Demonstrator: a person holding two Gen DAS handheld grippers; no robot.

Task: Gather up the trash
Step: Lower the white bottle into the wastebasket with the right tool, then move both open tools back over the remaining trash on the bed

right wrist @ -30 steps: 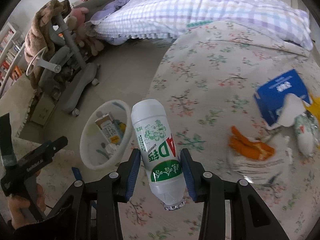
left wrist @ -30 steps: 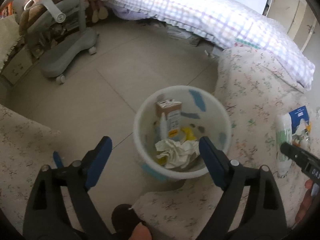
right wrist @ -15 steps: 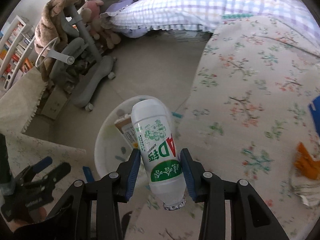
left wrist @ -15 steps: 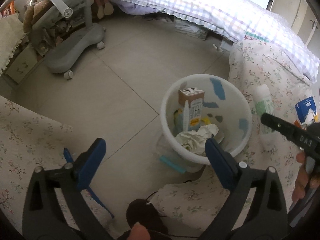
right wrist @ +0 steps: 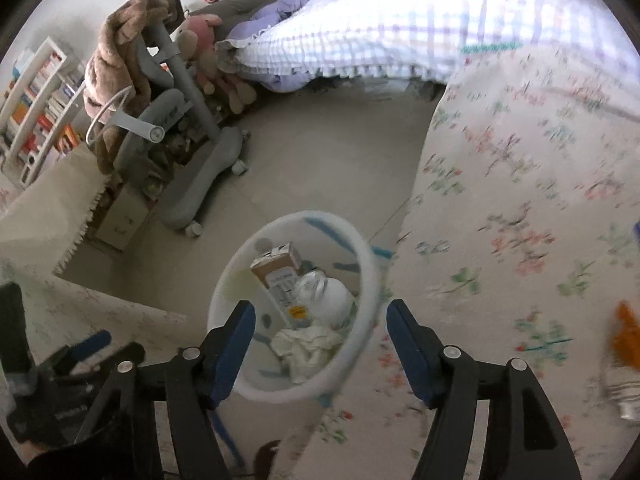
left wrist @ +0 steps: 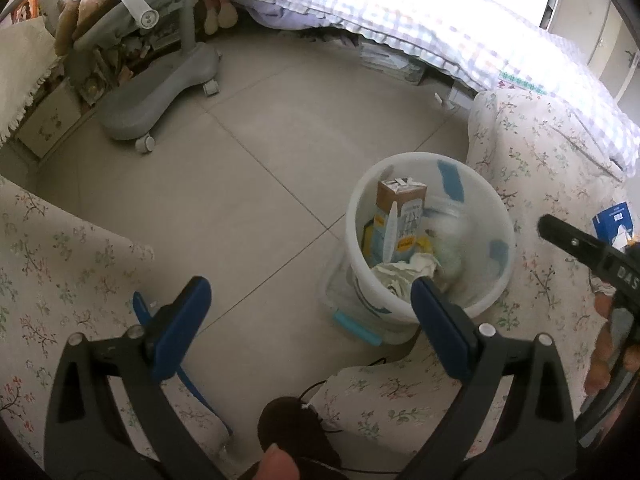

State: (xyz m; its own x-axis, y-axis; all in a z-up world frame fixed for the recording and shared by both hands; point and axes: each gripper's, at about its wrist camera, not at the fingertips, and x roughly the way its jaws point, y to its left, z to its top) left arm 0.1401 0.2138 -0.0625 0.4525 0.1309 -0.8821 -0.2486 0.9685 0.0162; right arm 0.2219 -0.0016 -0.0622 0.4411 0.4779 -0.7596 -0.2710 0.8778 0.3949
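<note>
A white trash bin (left wrist: 490, 216) stands on the floor beside the floral-covered surface; it also shows in the right wrist view (right wrist: 366, 276). Inside lie a brown carton (left wrist: 402, 204), crumpled paper (left wrist: 404, 274) and the white plastic bottle (right wrist: 328, 296), blurred in the left wrist view (left wrist: 450, 236). My right gripper (right wrist: 320, 332) is open and empty, just above the bin's near rim. My left gripper (left wrist: 310, 320) is open and empty, above the floor to the left of the bin.
A grey wheeled chair base (left wrist: 160, 88) stands on the tiled floor at the back left. A checked bed (left wrist: 440, 28) runs along the back. A blue box (left wrist: 614, 220) and an orange scrap (right wrist: 626, 336) lie on the floral cover (right wrist: 520, 200).
My right gripper has moved over the bin and opened; the bottle has dropped out of it into the bin. My left gripper has drifted left, staying open.
</note>
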